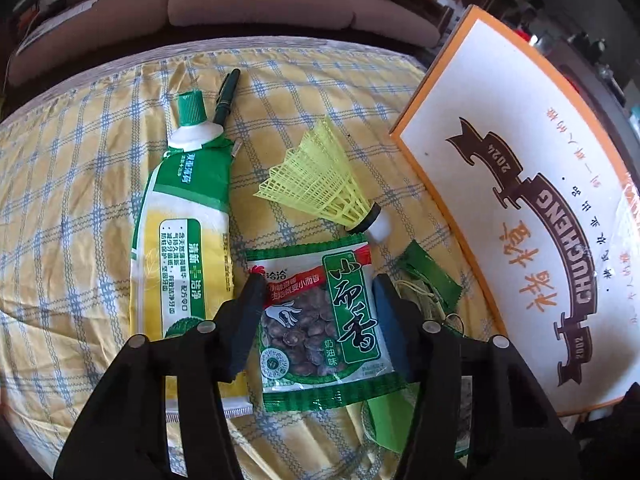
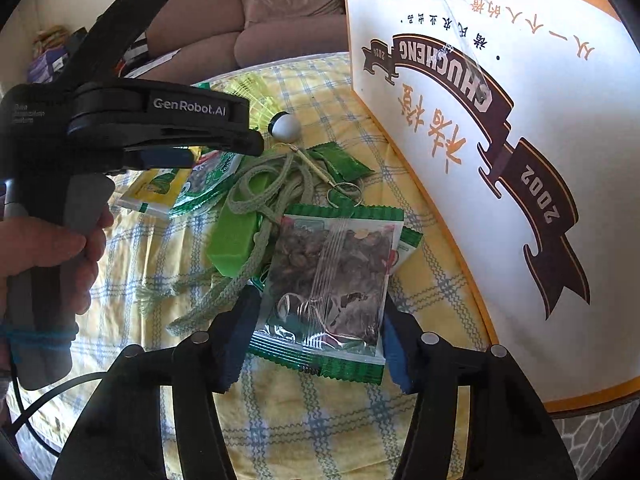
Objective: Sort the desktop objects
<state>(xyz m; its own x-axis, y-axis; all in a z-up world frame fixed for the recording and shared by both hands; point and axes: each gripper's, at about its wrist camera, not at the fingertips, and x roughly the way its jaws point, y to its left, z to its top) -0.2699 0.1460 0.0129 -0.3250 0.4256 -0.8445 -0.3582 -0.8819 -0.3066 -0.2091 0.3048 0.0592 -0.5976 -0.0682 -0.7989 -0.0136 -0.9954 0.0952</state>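
My left gripper [image 1: 316, 292] is open, its fingers on either side of a green seed packet [image 1: 320, 320] lying on the checked cloth. A green and yellow toothpaste tube [image 1: 184, 216], a black pen [image 1: 228, 96] and a yellow plastic shuttlecock [image 1: 324, 176] lie beyond it. My right gripper [image 2: 316, 312] is open, its fingers on either side of a second seed packet [image 2: 332, 280], clear side up. A green block [image 2: 236, 236] with a green lanyard [image 2: 260, 192], a key ring [image 2: 346, 190] and a small green sachet [image 2: 340, 164] lie behind that packet.
A white and orange box [image 1: 520, 184] stands tilted on the right of the table; it also shows in the right wrist view [image 2: 500, 120]. The left gripper's body [image 2: 160, 120] and the hand holding it fill the left of the right wrist view. A brown sofa [image 1: 240, 4] stands behind the table.
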